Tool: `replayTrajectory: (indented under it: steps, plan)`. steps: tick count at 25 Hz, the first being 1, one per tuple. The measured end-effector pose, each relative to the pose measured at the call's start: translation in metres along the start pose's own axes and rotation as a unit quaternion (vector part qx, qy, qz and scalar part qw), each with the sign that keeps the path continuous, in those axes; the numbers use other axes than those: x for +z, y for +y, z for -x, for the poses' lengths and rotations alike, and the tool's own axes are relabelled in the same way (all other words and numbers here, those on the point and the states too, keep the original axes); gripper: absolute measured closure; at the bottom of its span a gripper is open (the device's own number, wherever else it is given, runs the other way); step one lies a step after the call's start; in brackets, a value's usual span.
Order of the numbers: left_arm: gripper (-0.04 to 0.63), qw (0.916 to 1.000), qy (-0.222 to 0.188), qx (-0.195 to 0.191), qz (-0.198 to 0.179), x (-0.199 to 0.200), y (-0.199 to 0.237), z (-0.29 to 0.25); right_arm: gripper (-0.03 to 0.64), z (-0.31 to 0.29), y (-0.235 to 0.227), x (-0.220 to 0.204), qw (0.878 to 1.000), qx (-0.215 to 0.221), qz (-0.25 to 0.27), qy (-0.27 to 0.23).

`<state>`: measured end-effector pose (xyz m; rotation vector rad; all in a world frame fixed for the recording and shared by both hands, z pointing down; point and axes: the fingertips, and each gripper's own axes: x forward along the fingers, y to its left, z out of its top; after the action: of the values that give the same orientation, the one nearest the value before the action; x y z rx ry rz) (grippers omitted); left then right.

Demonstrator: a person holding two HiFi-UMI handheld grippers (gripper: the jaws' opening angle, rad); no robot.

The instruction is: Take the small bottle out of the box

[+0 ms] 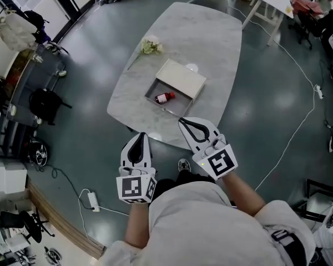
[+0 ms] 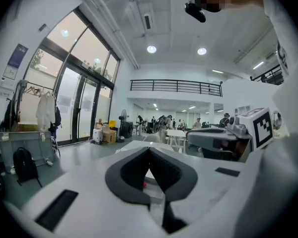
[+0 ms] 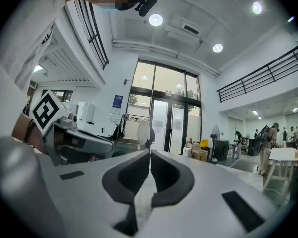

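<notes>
Both claws closed and empty, short of the desk.
The left claw and right claw grip nothing. The small bottle lies in the open box. Arriving closed, a claw could knock the bottle or shove the box.

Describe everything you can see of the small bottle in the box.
The small bottle shows tiny in the head view: mostly red with a paler end, finer detail unreadable. It lies on its side, slanted, on the floor of the open grey box on the pale table, near the box's cream cover. Only the box floor touches it; the left gripper and right gripper are well short of it.
</notes>
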<state>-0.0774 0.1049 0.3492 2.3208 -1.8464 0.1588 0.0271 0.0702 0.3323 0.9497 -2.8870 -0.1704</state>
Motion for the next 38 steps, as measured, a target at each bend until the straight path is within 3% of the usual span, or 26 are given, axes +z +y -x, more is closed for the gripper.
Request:
replayTrajectory:
  steps: [9, 16, 29, 38]
  plan:
    - [0.572, 0.9982, 0.059, -0.012, 0.003, -0.040, 0.033, -0.061, 0.589, -0.049, -0.032, -0.053, 0.997, -0.003, 0.001, 0.074]
    - [0.572, 0.9934, 0.103, -0.050, -0.001, -0.080, 0.065, -0.113, 0.589, -0.094, -0.049, -0.104, 0.990, -0.012, 0.000, 0.139]
    - [0.572, 0.9738, 0.206, -0.096, 0.019, -0.162, 0.095, -0.168, 0.588, -0.145, -0.060, -0.203, 0.956, 0.028, 0.043, 0.290]
    - [0.572, 0.9649, 0.232, -0.108, 0.061, -0.189, 0.103, -0.201, 0.588, -0.166, -0.063, -0.246, 0.929, 0.062, 0.084, 0.356]
